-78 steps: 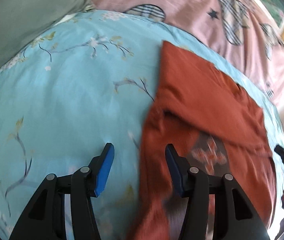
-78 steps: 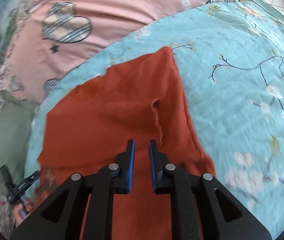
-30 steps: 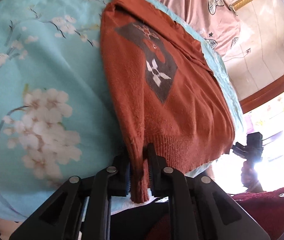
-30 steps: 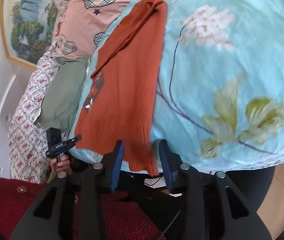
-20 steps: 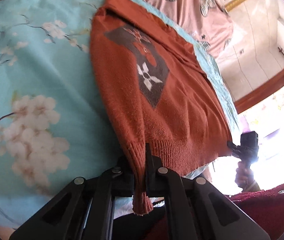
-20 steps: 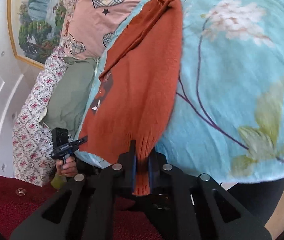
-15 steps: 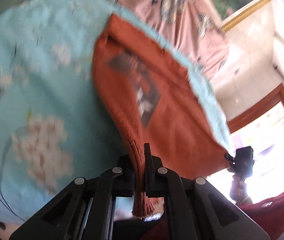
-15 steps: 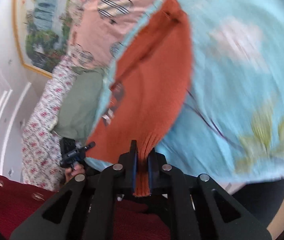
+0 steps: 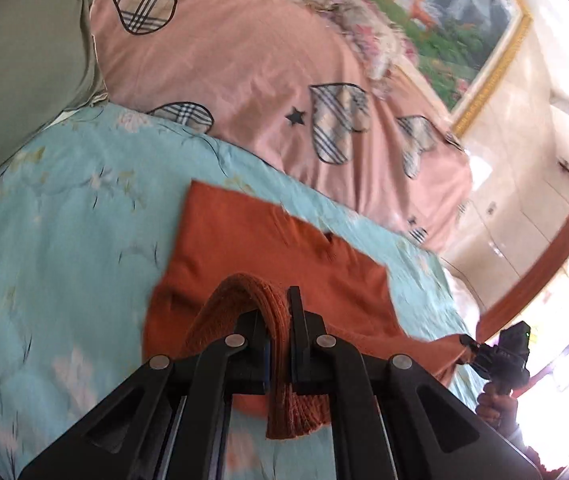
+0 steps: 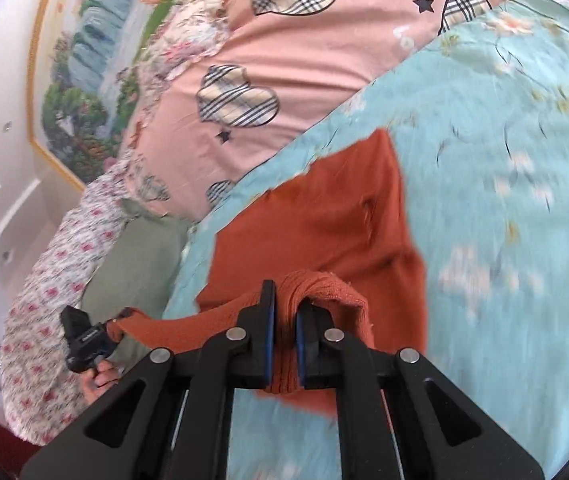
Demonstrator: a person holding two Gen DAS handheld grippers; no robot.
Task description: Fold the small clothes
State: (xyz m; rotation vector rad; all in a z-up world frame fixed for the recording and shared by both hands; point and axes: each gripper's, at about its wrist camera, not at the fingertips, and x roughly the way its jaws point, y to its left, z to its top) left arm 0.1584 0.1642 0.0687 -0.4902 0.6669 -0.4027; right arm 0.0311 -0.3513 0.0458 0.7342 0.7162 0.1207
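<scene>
1. The left hand-held gripper (image 9: pixel 280 344) was clenched on the ribbed hem of the rust-orange knitted sweater (image 9: pixel 244 240), which lay ahead of it on the light-blue floral bed quilt (image 9: pixel 64 200).
2. The right hand-held gripper (image 10: pixel 284 336) gripped the hem's other corner, the sweater (image 10: pixel 324 216) spread ahead.
3. Judged step: folding the bottom half over; next, carry both corners forward evenly to the far edge.

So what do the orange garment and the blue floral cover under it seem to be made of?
Orange garment: looks like knitted yarn, matte; the hem pinched in the left gripper shows ribbing. Blue floral cover: probably a thin woven cotton-type fabric, smooth with soft creases, though blur hides the weave.
</scene>
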